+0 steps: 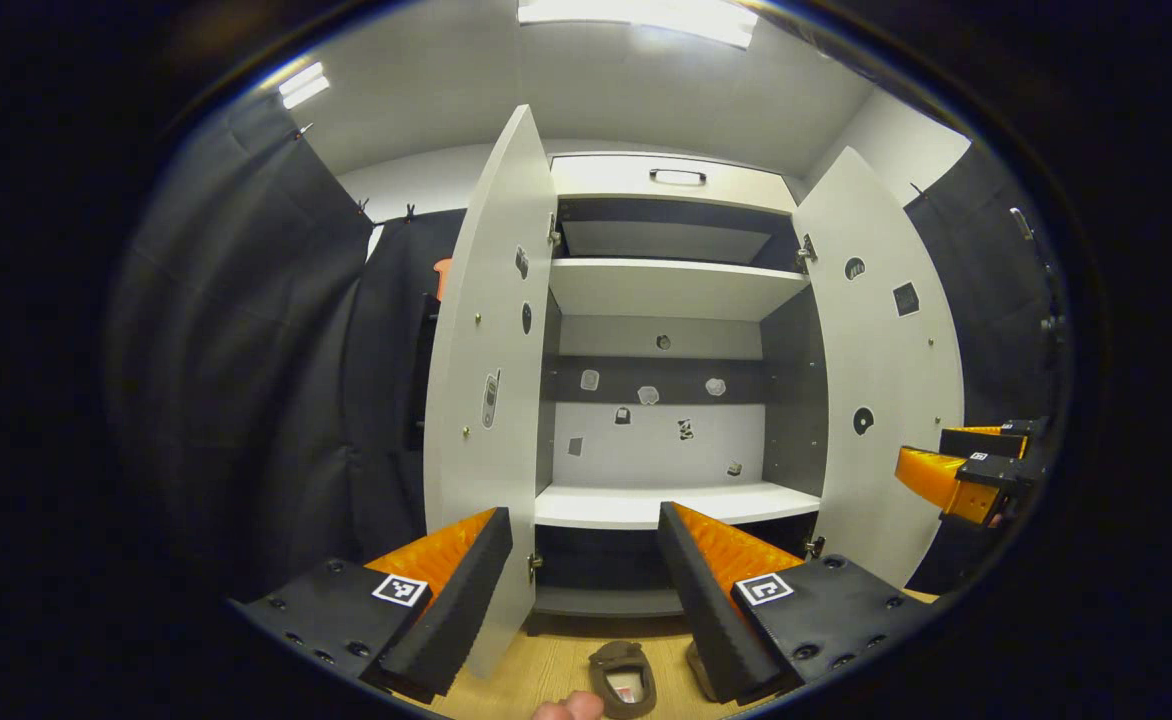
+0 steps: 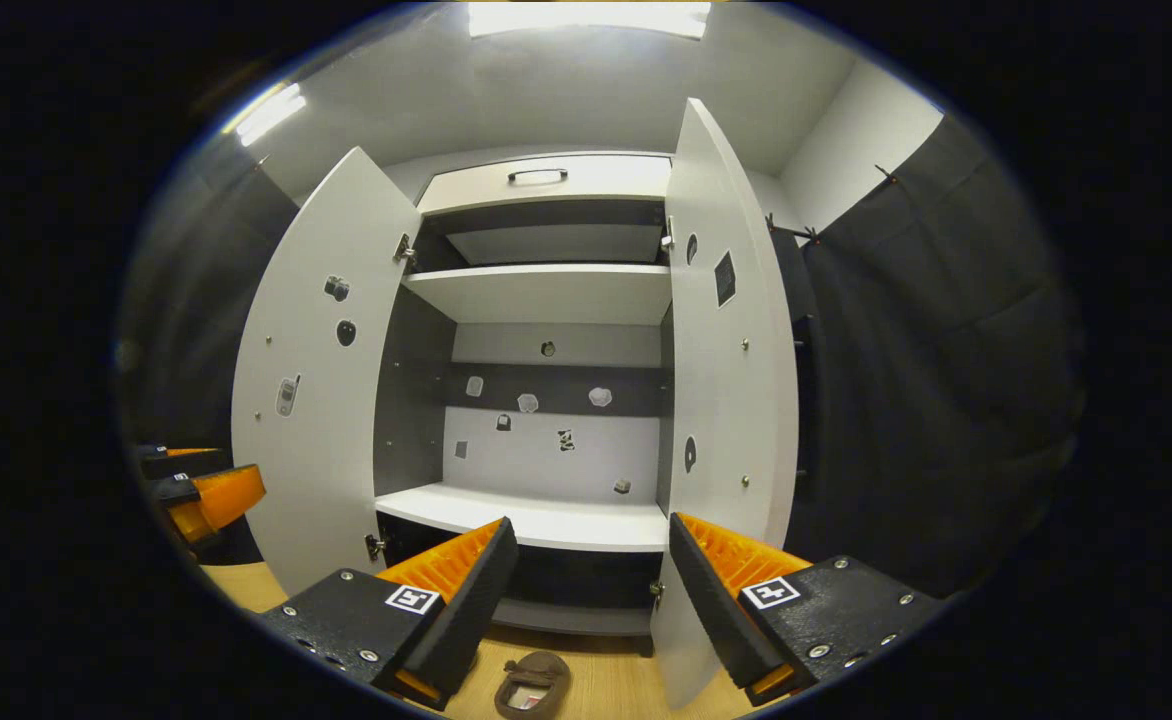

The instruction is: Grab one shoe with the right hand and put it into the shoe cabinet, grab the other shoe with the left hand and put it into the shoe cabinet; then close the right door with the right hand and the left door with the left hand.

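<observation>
My left gripper [image 1: 584, 560] and right gripper [image 2: 592, 570] both hang open and empty before the shoe cabinet [image 1: 661, 290], doors wide, a shoe [image 2: 531, 683] on the floor near me

- Left gripper view: rides low on the left gripper [image 1: 581, 590], facing level into the shoe cabinet [image 1: 671, 290] from near its front, offset towards the left door [image 1: 486, 370]. Its own fingers [image 1: 446, 590] frame the bottom edge; the wooden floor [image 1: 546, 670] lies just below.
- Right gripper view: rides on the right gripper [image 2: 591, 600], facing the same shoe cabinet [image 2: 546, 290] from near, offset towards the right door [image 2: 731, 370].
- Shared field: both views take in the open interior, the white shelves, both doors, the ceiling lights and a brown shoe [image 1: 624, 680] [image 2: 533, 685] on the floor.
- Cross-view: each camera catches the other gripper at its outer edge, far right [image 1: 966, 470] and far left [image 2: 196, 490].
</observation>
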Demonstrator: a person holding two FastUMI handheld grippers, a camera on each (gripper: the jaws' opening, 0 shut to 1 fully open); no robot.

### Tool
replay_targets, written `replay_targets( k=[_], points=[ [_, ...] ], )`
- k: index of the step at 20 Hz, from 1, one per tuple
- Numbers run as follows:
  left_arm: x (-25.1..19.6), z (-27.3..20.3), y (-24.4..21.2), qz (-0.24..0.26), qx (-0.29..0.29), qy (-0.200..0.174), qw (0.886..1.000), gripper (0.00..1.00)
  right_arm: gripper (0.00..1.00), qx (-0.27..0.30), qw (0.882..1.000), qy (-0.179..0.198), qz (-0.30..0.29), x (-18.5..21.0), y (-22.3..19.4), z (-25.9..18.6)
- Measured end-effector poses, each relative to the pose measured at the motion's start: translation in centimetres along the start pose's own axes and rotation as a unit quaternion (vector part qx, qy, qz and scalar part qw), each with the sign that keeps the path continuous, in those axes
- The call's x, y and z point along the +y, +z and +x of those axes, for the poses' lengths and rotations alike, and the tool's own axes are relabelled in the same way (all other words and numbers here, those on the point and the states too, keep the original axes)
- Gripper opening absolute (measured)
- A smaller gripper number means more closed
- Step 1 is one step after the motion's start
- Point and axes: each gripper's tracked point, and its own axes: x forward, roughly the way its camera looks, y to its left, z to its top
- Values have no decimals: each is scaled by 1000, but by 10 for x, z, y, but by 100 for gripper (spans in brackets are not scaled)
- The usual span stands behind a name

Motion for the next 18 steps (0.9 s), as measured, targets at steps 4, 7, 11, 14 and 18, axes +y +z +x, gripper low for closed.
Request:
replay_targets(
  k=[4,7,11,14,18],
  points=[
    [1,-3,-1,6,0,4,1000,96,94,44,999,23,-12,23,-55,22],
    [2,-4,-5,7,5,5,1000,99,94,139,989,30,-43,31,-151,37],
    [10,-8,-10,8,13,17,1000,96,95,276,958,49,-57,39,-283,36],
    [22,-12,-11,12,16,35,999,96,95,365,928,45,-59,32,-361,21],
    [35,-14,-14,17,26,54,998,100,93,420,904,36,-63,24,-416,27]
  ],
)
